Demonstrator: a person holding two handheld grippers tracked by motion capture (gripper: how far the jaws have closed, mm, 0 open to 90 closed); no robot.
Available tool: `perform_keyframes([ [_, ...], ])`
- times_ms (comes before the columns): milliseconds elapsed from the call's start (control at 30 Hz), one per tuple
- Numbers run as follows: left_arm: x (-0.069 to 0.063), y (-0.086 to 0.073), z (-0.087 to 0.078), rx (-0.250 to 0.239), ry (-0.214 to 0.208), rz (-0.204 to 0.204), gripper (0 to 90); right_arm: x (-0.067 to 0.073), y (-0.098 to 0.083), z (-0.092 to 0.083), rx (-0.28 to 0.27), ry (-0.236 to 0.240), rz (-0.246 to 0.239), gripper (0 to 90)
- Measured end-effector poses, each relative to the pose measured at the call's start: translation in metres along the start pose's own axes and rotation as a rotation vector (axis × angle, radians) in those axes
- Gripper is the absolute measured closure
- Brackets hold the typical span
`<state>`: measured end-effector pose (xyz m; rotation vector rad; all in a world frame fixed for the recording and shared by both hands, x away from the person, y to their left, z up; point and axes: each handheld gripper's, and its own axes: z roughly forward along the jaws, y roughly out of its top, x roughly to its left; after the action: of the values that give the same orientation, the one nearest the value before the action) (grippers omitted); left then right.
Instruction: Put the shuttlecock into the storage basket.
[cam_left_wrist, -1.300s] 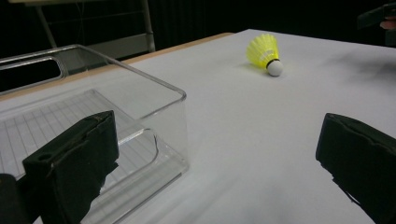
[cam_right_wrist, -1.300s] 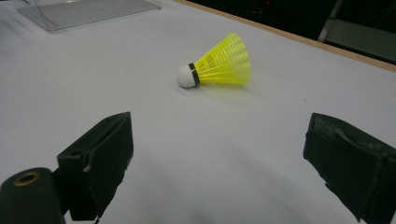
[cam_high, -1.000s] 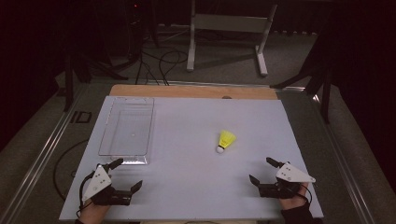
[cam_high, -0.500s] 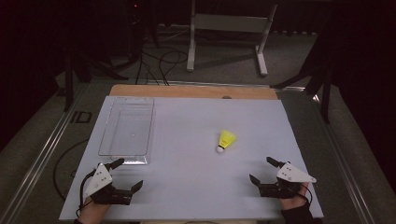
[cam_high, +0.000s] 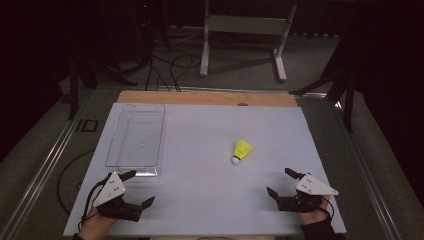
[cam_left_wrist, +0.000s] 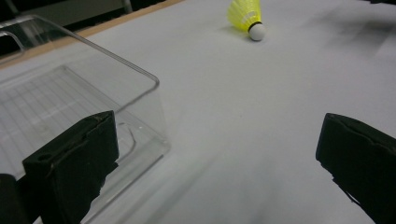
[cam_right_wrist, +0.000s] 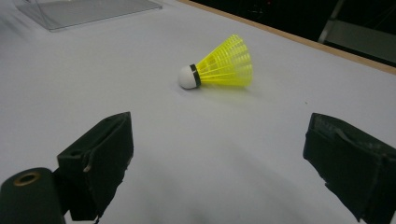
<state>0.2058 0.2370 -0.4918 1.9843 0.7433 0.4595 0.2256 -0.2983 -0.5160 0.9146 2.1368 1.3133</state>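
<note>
A yellow shuttlecock (cam_high: 242, 150) with a white cork lies on its side on the white table (cam_high: 200, 150), right of centre. It shows close ahead in the right gripper view (cam_right_wrist: 219, 69) and far off in the left gripper view (cam_left_wrist: 246, 16). A clear plastic tray (cam_high: 136, 140) rests on the left side of the table, its near corner (cam_left_wrist: 140, 98) just beyond my left jaw. My left gripper (cam_high: 139, 189) is open at the near left, right by the tray's near end. Open too, my right gripper (cam_high: 280, 182) sits at the near right, short of the shuttlecock.
A wooden strip (cam_high: 205, 97) edges the table's far side. Beyond it stand a white metal frame (cam_high: 245, 30) and cables on the dark floor. A wide bare stretch of table lies between the two grippers.
</note>
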Motion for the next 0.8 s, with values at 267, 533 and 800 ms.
perform_keyframes([
  [267,0.0,0.011,-0.001,0.051,-0.028,0.01,0.1,0.0,0.001,0.0,-0.002,0.005,-0.004,8.8],
  [533,0.0,0.025,-0.001,0.114,-0.062,0.032,0.1,0.001,0.002,0.0,-0.001,0.009,-0.005,8.8],
  [800,0.001,0.038,0.002,0.201,-0.084,0.029,0.1,0.001,0.002,0.0,-0.003,0.01,-0.006,8.8],
])
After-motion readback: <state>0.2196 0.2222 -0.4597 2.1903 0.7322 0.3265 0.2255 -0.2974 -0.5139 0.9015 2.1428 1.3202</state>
